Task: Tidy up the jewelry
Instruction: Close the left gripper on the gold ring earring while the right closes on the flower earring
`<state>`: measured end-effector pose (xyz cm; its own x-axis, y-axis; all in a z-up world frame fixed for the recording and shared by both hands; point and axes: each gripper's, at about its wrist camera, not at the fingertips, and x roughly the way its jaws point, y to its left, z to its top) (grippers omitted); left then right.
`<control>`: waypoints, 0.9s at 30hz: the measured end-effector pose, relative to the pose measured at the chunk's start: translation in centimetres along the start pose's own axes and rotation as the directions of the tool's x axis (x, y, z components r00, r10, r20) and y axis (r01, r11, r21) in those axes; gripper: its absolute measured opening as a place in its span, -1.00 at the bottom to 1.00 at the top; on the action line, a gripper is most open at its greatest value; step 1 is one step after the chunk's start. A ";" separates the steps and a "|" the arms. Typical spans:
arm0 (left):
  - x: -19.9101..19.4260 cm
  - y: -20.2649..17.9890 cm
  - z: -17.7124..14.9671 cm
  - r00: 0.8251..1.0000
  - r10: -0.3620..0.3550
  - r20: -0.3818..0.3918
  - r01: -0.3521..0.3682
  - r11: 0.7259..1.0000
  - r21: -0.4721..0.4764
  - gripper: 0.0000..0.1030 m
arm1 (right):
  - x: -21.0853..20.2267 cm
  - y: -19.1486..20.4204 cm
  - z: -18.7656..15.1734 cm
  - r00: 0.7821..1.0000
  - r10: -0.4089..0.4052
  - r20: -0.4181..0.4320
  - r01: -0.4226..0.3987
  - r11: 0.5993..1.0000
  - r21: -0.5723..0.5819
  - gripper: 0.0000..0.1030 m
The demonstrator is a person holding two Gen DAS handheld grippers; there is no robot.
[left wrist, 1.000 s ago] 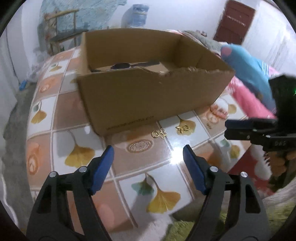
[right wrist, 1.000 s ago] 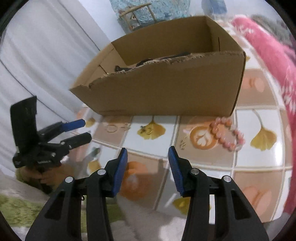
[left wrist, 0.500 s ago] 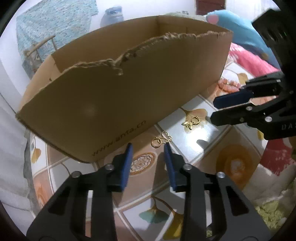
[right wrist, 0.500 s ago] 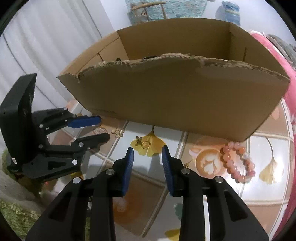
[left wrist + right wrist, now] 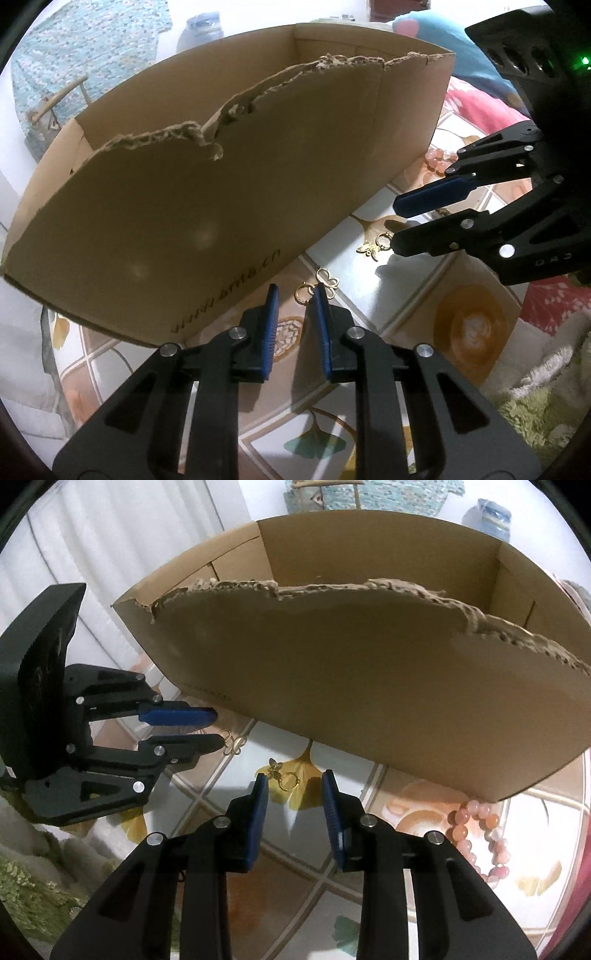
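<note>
Two small gold earrings lie on the tiled table in front of a torn cardboard box (image 5: pixel 221 203). In the left wrist view, one earring (image 5: pixel 314 288) has its ring between the tips of my left gripper (image 5: pixel 295 295). Its jaws are closing and a gap still shows beside the ring. In the right wrist view, the other earring (image 5: pixel 282 775) lies between the tips of my right gripper (image 5: pixel 294 781), close to the left finger. These jaws are closing too, without pressing on it. Each view shows the other gripper: right gripper (image 5: pixel 395 225), left gripper (image 5: pixel 218 731).
A pink bead bracelet (image 5: pixel 476 834) lies on the table (image 5: pixel 295 886) at the box's right corner. A green fluffy rug (image 5: pixel 535 413) lies past the table's near edge. Pink cloth (image 5: pixel 476 107) and a blue plush (image 5: pixel 443 40) sit behind the box.
Both grippers have come down and forward to the earrings and rolled. Their jaws have narrowed from wide apart to a small gap around each earring.
</note>
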<state>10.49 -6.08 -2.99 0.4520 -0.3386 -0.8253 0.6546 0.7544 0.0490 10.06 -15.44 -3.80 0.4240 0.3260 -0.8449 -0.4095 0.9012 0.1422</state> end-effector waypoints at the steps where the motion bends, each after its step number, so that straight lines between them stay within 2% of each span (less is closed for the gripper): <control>1: -0.1 0.2 -0.2 1.000 -0.004 0.001 0.004 1.000 0.004 -0.64 | 0.2 0.0 0.1 1.000 -0.001 -0.005 0.001 1.000 -0.006 -0.49; 4: -0.3 0.4 -0.5 1.000 -0.019 0.005 0.019 1.000 0.011 -0.65 | 0.5 0.0 0.3 1.000 0.004 -0.007 -0.004 1.000 -0.019 -0.51; 8: -0.5 0.6 -0.8 0.999 -0.047 0.004 0.047 0.999 0.026 -0.80 | 0.9 0.3 0.7 1.000 0.001 -0.007 -0.001 0.999 -0.043 -0.55; 11: -0.6 0.2 -0.9 0.999 -0.035 0.008 0.034 0.998 0.058 -0.83 | 0.7 0.3 0.8 1.000 -0.019 -0.008 0.018 0.997 -0.071 -0.72; 14: -0.7 0.0 -1.1 0.999 -0.039 0.013 0.038 0.998 0.053 -0.83 | 0.9 0.4 0.9 1.000 0.005 -0.013 -0.005 0.998 -0.060 -0.88; 22: -1.3 -0.3 -1.5 1.000 -0.023 0.006 0.023 0.997 0.069 -0.83 | 0.2 1.0 0.4 1.000 0.006 -0.021 -0.007 0.999 -0.050 -0.88; 27: -1.6 0.2 -1.9 0.999 -0.048 -0.008 0.048 0.999 0.019 -0.83 | 0.1 0.6 0.2 1.000 0.014 -0.027 -0.014 1.000 -0.001 -0.89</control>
<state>8.72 -4.33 -2.69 0.4153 -0.3700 -0.8310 0.6868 0.7266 0.0197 9.99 -14.81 -3.68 0.3966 0.3309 -0.8562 -0.4163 0.8962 0.1535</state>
